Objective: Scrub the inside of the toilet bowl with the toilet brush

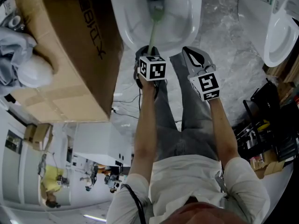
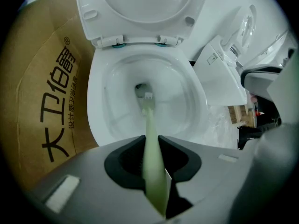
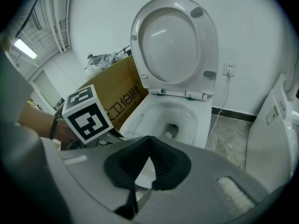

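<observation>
The white toilet bowl [image 1: 125,28] stands at the top of the head view, its seat and lid [image 3: 174,40] raised. A toilet brush with a pale green handle [image 1: 153,31] reaches down into the bowl, its head [image 1: 156,6] at the drain. My left gripper [image 1: 149,53] is shut on the handle [image 2: 150,125] just above the bowl's front rim [image 2: 96,90]; the bristle end [image 2: 145,96] rests at the bottom of the bowl. My right gripper [image 1: 188,50] hovers beside it to the right, shut, with nothing between its jaws [image 3: 149,138].
A large cardboard box [image 1: 70,45] stands tight against the toilet's left side. A second white toilet [image 1: 280,31] sits to the right across the marble floor [image 1: 229,41]. Thin cables [image 1: 126,99] trail on the floor. Dark clutter [image 1: 266,134] lies at the right edge.
</observation>
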A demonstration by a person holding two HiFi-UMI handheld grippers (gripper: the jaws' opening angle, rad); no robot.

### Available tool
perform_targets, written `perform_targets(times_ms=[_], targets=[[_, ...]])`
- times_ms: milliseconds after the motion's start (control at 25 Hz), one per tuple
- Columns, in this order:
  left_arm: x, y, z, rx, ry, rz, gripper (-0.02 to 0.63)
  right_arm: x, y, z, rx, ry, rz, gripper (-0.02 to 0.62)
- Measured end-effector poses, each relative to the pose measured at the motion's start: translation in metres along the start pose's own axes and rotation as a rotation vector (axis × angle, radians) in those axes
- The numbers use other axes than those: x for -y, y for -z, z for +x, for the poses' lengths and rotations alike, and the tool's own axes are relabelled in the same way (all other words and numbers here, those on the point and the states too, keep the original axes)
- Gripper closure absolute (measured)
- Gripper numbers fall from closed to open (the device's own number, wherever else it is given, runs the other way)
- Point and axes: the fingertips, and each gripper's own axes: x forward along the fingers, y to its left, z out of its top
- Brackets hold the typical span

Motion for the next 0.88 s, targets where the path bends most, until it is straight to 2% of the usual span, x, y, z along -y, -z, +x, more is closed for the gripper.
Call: perform_targets(times_ms=[880], targets=[[-0.021,-0.049,0.059,-0.023,-0.059,-0.003,0.502,0.027,-0.002,0.005,-0.004,-0.015,-0.006,0.594]])
